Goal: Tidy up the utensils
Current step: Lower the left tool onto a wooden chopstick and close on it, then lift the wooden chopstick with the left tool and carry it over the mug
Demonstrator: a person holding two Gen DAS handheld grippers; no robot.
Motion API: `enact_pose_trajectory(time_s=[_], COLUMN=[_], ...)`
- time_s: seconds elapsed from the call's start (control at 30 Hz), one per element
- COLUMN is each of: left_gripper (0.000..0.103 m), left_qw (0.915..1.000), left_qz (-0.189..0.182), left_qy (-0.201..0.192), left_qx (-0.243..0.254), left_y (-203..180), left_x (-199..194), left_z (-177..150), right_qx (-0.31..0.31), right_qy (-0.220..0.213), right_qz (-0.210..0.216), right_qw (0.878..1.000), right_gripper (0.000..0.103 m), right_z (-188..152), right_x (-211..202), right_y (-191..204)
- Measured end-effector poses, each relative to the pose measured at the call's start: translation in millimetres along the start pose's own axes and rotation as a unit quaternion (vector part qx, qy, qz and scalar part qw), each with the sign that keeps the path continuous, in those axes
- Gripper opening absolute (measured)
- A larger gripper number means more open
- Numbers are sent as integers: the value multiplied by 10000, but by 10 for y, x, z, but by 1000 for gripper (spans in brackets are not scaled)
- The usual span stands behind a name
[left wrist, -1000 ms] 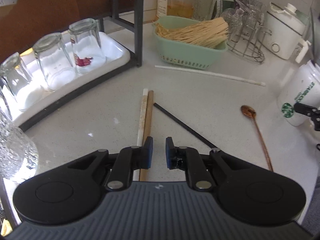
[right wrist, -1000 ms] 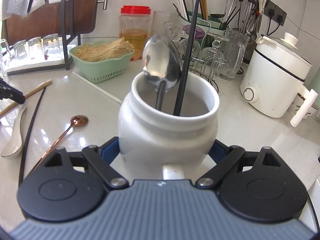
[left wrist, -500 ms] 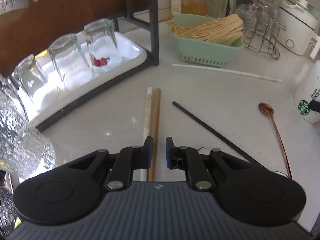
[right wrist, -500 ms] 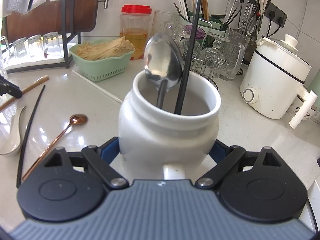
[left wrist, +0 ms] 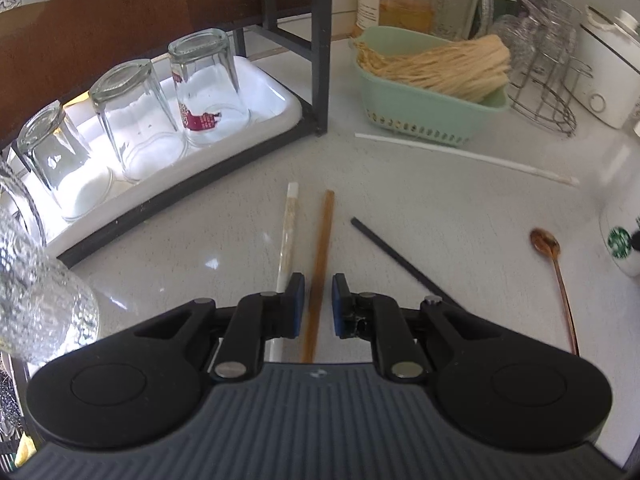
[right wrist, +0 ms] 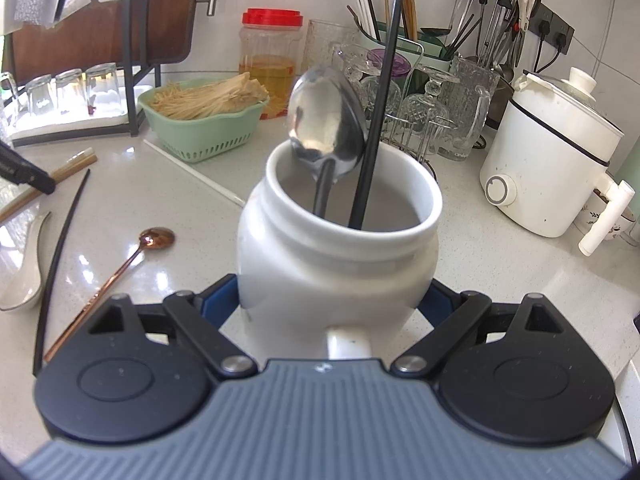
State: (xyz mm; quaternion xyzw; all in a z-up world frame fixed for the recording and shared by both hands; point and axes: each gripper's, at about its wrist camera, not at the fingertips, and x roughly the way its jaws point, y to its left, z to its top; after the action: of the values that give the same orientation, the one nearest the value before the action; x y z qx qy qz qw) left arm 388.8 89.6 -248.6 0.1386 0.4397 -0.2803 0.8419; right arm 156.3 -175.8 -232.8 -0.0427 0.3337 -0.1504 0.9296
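— Two grippers in play. The left gripper (left wrist: 318, 300) hangs over the counter (left wrist: 460, 208), jaws a little apart. A brown chopstick (left wrist: 325, 232) runs up between them, neither pad touching it.

— Its near end?

— Hidden under the gripper body. So is the near end of the white chopstick (left wrist: 290, 216) just left of it. A black chopstick (left wrist: 392, 252) slants off to the right and slips under the right-hand finger.

— And the copper spoon (left wrist: 545, 242)?

— Flat on the counter, further right, with its handle tip cut off by the gripper.

— The other hand?

— The right gripper (right wrist: 328, 300) straddles the white jar (right wrist: 336, 264), and its jaws have just been opening. The jar's bulge covers the pads, so I can't say whether they press on it.

— What's in the jar?

— A steel spoon (right wrist: 324, 120), bowl up, and a second black chopstick (right wrist: 380, 92) whose top leaves the picture. The bottom of the jar isn't visible.

— Anything at the back edge?

— A green basket (left wrist: 420, 108) of pale sticks, with a long white stick (left wrist: 460, 154) lying before it.
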Motion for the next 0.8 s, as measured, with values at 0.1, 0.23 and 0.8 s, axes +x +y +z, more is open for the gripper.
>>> enact_pose_trajectory(time_s=[0.1, 0.23, 0.8], left_gripper=[13, 7, 7], left_qw=[10000, 9997, 9958], left_qz=[41, 226, 305], left_qy=[59, 122, -551], left_qx=[-62, -26, -671], left_y=[-15, -85, -511], left_x=[44, 64, -792], left_z=[78, 132, 407], right_qx=[-6, -23, -266], right_qy=[4, 24, 249], right_qz=[4, 33, 384], right_qw=[10000, 10000, 9986], right_gripper=[94, 94, 94], right_z=[2, 1, 93], right_x=[0, -1, 15], right_y=[0, -2, -51])
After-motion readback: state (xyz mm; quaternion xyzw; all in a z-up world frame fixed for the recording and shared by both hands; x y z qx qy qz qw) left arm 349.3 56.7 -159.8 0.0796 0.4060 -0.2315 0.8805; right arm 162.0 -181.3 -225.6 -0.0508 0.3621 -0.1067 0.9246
